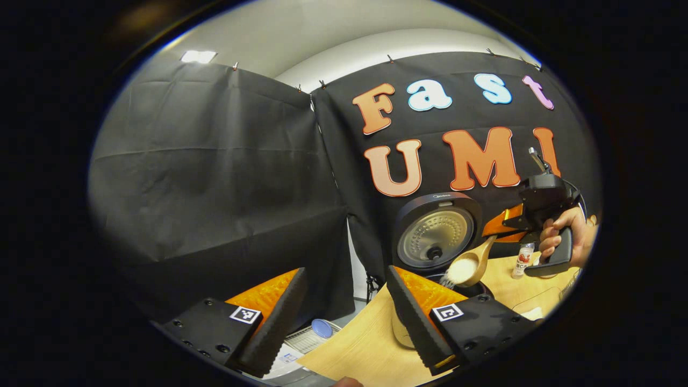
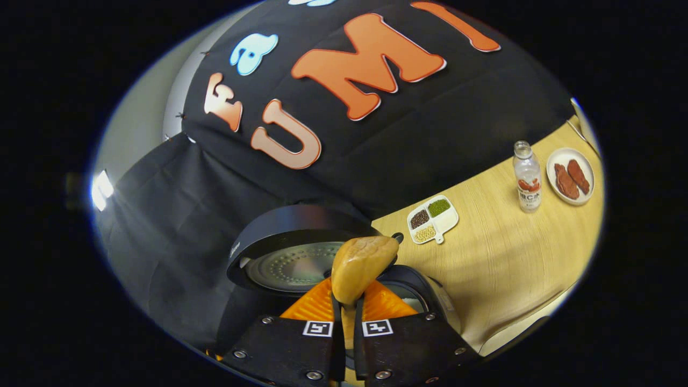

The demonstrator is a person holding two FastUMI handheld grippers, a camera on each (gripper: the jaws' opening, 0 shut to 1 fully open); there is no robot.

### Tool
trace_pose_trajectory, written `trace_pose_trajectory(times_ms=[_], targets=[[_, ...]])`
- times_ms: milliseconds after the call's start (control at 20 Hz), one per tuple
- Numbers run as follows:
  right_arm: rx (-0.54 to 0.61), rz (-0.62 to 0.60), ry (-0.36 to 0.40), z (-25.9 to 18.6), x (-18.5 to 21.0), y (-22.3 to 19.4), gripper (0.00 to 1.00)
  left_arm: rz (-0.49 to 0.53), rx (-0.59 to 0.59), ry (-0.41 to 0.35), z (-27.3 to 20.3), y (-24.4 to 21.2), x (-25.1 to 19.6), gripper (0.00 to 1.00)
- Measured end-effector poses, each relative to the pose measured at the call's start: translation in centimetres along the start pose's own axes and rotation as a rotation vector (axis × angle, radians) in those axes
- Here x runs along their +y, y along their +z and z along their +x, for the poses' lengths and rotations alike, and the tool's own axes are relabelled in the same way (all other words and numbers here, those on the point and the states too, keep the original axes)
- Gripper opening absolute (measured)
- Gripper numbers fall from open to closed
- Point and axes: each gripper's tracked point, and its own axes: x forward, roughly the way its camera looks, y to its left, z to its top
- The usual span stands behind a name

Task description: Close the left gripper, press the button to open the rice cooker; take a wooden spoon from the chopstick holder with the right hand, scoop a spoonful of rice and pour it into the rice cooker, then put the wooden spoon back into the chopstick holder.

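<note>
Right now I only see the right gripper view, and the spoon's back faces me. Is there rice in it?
Observer: Yes. In the left gripper view the wooden spoon carries a heap of rice and is tipped down toward the open rice cooker.
Operator: Is any rice falling?
Observer: Yes, a few grains are spilling off the spoon's lower edge, just above the cooker's opening.
Operator: Where is the left hand-held gripper?
Observer: The left hand-held gripper is open and holds nothing. It is back by the near edge of the table, apart from the cooker.
</note>
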Motion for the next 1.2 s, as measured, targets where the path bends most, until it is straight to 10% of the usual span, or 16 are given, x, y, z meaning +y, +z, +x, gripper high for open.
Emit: trace_pose_trajectory(times_ms=[1200], targets=[[-0.056,-0.406,0.019,1.4,2.5,1.7,0.06,0.031,0.037,0.080,0.2,-0.2,1.6,0.96]])
